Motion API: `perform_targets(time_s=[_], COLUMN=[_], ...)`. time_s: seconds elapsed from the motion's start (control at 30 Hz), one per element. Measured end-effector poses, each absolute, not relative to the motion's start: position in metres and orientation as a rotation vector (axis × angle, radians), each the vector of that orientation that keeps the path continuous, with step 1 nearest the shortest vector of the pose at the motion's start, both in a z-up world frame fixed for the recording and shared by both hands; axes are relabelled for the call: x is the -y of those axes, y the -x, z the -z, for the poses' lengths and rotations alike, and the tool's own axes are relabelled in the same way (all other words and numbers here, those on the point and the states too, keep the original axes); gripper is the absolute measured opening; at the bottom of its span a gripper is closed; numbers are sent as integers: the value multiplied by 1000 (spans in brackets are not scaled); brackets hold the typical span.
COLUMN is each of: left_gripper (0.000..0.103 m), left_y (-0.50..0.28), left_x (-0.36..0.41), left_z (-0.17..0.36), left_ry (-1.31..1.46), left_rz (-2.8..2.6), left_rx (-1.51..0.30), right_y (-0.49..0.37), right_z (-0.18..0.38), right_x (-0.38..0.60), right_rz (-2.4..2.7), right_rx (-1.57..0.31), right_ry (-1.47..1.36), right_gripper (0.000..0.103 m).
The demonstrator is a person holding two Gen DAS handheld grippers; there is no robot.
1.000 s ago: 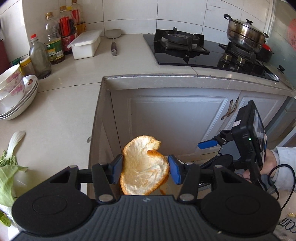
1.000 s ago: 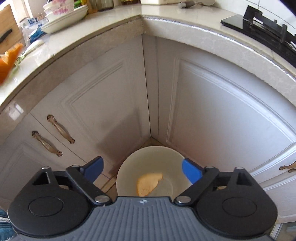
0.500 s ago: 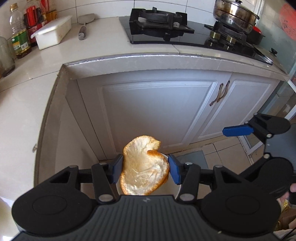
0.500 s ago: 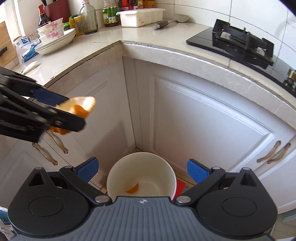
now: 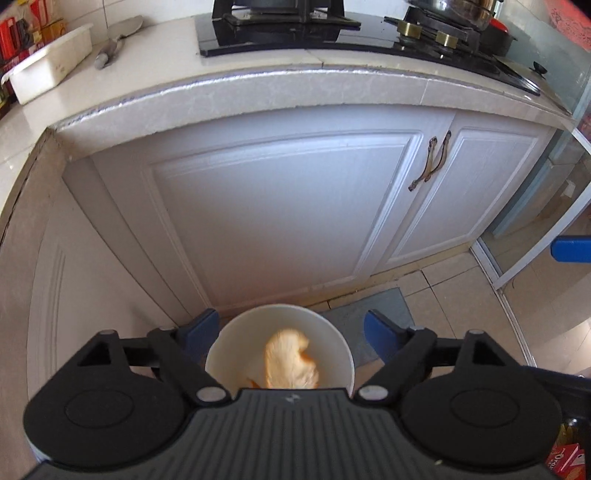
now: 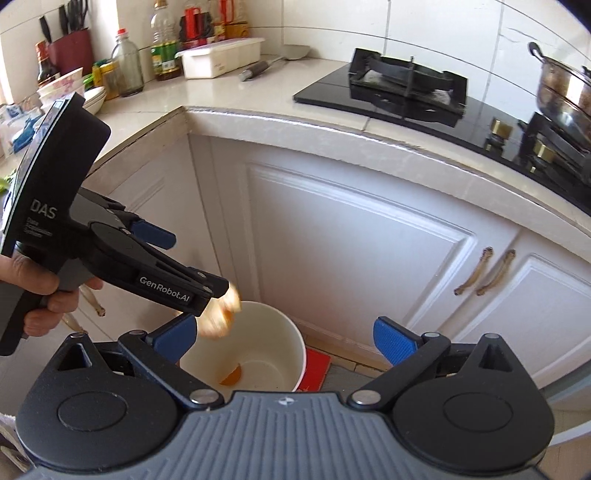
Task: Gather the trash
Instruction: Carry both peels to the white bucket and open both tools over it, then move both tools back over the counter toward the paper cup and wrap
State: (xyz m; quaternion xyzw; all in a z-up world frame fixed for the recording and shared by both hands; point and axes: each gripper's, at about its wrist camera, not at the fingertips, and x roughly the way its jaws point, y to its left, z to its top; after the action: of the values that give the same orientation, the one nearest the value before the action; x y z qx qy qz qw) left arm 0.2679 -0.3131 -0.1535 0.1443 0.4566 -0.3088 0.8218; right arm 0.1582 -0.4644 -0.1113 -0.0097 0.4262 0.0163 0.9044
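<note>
Released from the left gripper, whose blue pads now stand spread, the pale orange peel is blurred in mid-air over the white round bucket.

From the right wrist view the left gripper hangs above the bucket's near-left rim with the peel just below its tip, apart from the pads; a smaller orange scrap lies on the bucket's bottom. The right gripper is spread wide and holds nothing. The bucket stands on the tiled floor against the white cabinet doors, under the edge of the pale stone counter where the black gas hob sits.
</note>
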Motion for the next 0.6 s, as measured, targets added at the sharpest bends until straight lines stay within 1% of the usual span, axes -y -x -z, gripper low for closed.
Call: perform_targets(time_s=[0.27, 0.43, 0.6], left_gripper=[87, 90, 90], left_y=[-266, -259, -251], left_x=[313, 302, 285], left_z=[129, 111, 98], left_ry=[-302, -296, -284], left_rz=[644, 618, 582], left_rx=[-914, -879, -857], right_y=[-156, -162, -170], right_z=[100, 91, 84], right_x=[465, 460, 452], right_rz=[-18, -39, -67], right_rx=[-852, -831, -815], right_ry=[39, 58, 77], right_gripper=[103, 103, 103])
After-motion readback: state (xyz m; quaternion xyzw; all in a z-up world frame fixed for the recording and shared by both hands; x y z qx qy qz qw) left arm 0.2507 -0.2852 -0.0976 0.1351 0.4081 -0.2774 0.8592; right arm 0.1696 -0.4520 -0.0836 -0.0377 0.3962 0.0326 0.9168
